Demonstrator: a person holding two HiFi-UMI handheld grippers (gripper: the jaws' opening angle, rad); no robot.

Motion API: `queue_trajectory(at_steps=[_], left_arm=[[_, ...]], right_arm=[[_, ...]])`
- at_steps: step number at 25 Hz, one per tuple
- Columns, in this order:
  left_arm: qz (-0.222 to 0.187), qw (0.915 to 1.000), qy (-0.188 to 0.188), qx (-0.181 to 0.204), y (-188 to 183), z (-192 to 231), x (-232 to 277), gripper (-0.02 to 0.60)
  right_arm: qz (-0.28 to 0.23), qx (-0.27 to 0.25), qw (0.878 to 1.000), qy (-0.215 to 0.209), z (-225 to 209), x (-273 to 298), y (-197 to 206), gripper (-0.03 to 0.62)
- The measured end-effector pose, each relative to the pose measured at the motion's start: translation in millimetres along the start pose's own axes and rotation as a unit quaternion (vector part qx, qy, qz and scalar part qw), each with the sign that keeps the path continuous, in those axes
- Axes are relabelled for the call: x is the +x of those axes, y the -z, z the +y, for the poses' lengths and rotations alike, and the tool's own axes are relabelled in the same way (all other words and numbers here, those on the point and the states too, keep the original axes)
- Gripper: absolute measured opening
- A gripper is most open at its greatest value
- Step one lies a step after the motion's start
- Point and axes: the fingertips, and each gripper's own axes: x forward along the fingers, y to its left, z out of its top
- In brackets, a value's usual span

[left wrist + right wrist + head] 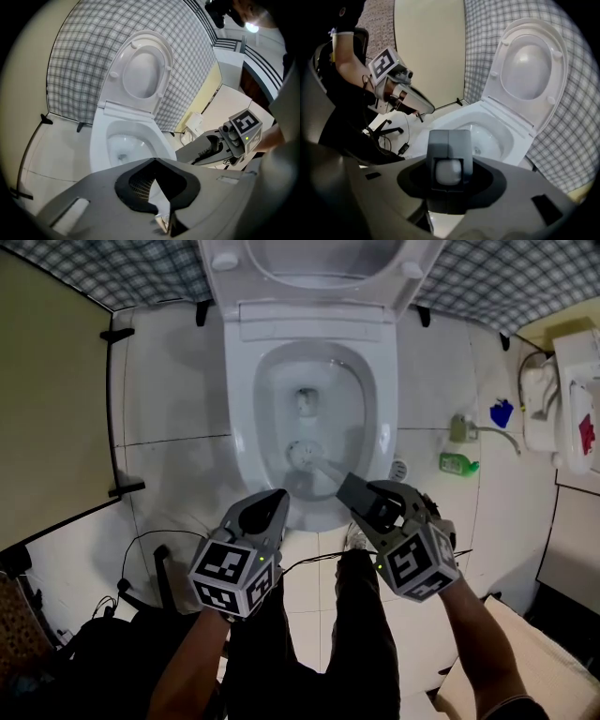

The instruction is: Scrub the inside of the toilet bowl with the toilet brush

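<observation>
The white toilet bowl [239, 432] stands with its seat and lid [319, 263] up. The toilet brush head [302, 454] rests low inside the bowl, toward its front wall. Its pale handle [330, 471] slants back to my right gripper [361, 495], which is shut on the handle's grey end [450, 161]. My left gripper [270, 507] hovers over the bowl's front rim, just left of the brush, jaws together with nothing between them. In the left gripper view the bowl [101, 140] lies beyond the left gripper [157, 187], and the right gripper [206, 150] is off to the right.
A green bottle [457, 464] and a floor drain [399, 469] sit on the tiles right of the toilet. A white unit [572, 399] stands at the far right. A beige partition [47, 399] bounds the left. Black cables [141, 545] lie lower left.
</observation>
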Motion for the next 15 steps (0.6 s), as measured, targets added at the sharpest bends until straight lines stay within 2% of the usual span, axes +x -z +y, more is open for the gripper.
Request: queue_trajectory(at_steps=[7,12,15], left_arm=[[0.005,1.0,0.002,0.001,2,-1,1,0.009],[0.007,1.0,0.001,-0.001,4,2,1,0.009],[0.009,1.0,-0.002,-0.003,5,5,0,0.009]], right_arm=[[0.061,-0.035,0.997,0.034,-27,-6,30,0.187],[0.087,-0.067,0.994,0.023,-29,23,31,0.187],[0.085,-0.064,0.994,0.02,-35,47,26,0.187]])
